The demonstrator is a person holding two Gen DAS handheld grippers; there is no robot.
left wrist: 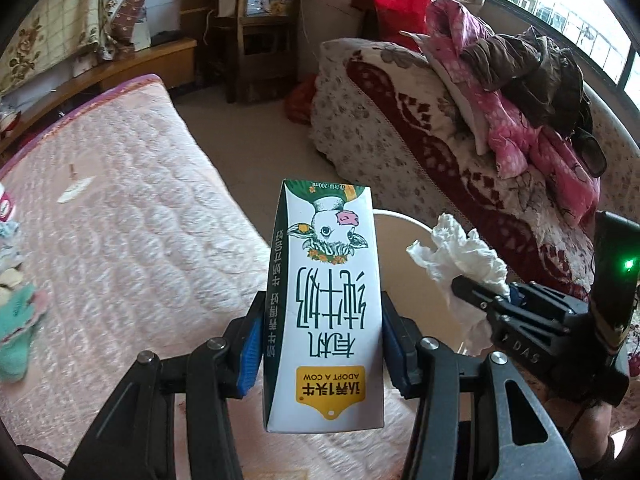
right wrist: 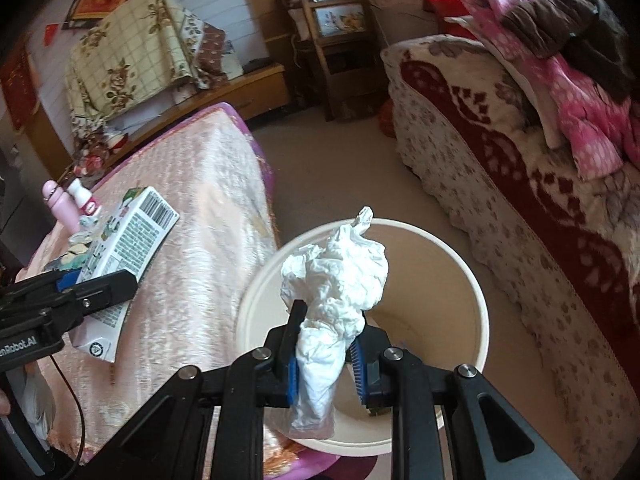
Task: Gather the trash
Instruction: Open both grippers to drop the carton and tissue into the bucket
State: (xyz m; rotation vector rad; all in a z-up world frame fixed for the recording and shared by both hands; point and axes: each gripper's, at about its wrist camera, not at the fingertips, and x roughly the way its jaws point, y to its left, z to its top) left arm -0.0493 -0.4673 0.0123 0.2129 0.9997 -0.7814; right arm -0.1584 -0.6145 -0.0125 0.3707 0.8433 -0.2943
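Far left, on the pink bed (left wrist: 120, 208): leftover clutter near the edge, a small scrap (left wrist: 76, 191) lying alone on the quilt and a heap of bits (right wrist: 82, 240) beside a pink bottle (right wrist: 60, 204), so probably more to gather after this load. Next, left gripper (left wrist: 320, 344) clamped on a milk carton (left wrist: 324, 304), blue pads pressed to its two narrow sides near the lower half. Carton long axis running straight along the gripper's fingers, away from the camera and tilted downward; print upside down in the left wrist view, so the base end leading and the top end nearest the camera. From the right wrist view, carton hanging above the bed edge, not yet over the bin (right wrist: 476, 280). Further right, right gripper (right wrist: 326, 364) squeezed together on a crumpled tissue (right wrist: 340, 276), pinched at its thin twisted tail, bulky head pointing forward and sitting right above the bin's mouth. Bin interior looking bare where visible, part of it hidden behind the tissue. Judging by this: both pieces picked up, neither dropped; tissue nearly ready for release, carton needing to travel a little rightward first. Far right, sofa (right wrist: 500, 152) piled with clothes, not part of the job as far as can be told.
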